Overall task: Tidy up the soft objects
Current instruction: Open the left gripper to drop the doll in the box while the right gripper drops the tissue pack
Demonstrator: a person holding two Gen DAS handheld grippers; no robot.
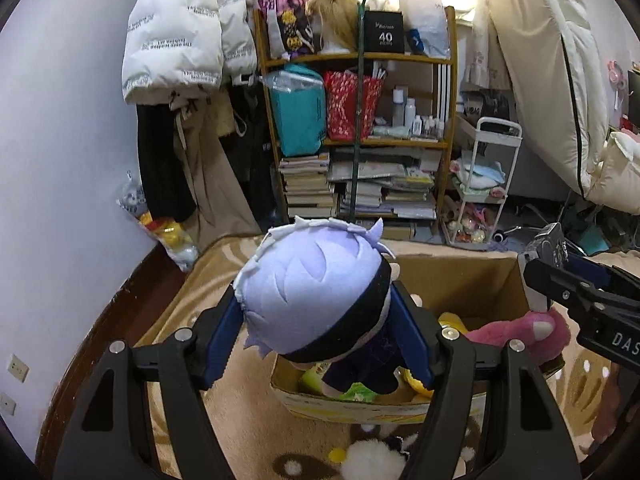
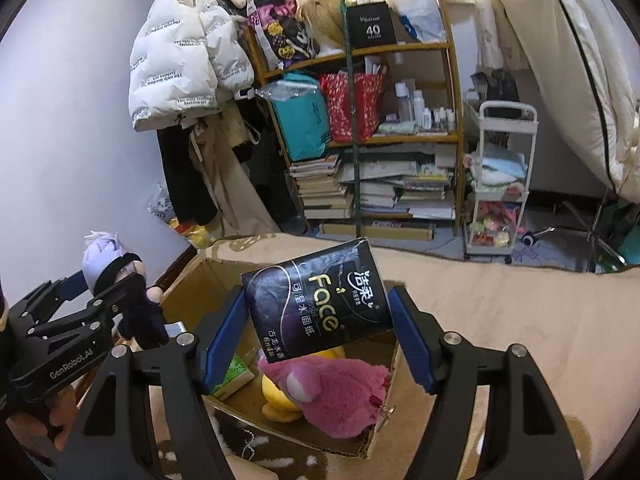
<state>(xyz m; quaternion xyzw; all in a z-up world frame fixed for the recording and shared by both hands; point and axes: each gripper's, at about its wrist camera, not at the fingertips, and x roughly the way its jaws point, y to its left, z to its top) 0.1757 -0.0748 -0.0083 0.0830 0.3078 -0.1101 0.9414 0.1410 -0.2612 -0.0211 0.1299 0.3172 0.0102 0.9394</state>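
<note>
The doll point(image 1: 316, 288) has pale lilac hair, a black band and dark navy clothes. The tissue pack point(image 2: 318, 300) is black with gold and white lettering. In the brown cardboard box point(image 2: 188, 280) lie a pink plush point(image 2: 340, 392) and a yellow plush point(image 2: 276, 396). The blanket point(image 2: 480, 300) is beige with brown and white patches. Both grippers' fingers point(image 1: 220, 332) are blue on black arms. The jacket point(image 1: 176, 28) is white with black lettering.

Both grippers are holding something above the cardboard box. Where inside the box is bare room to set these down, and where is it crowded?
The cardboard box has bare floor at its far end, along the back wall. The near end is crowded: pink plush, yellow plush, green packet. The blanket right of the box is bare too. The doll and tissue pack hang above.
</note>
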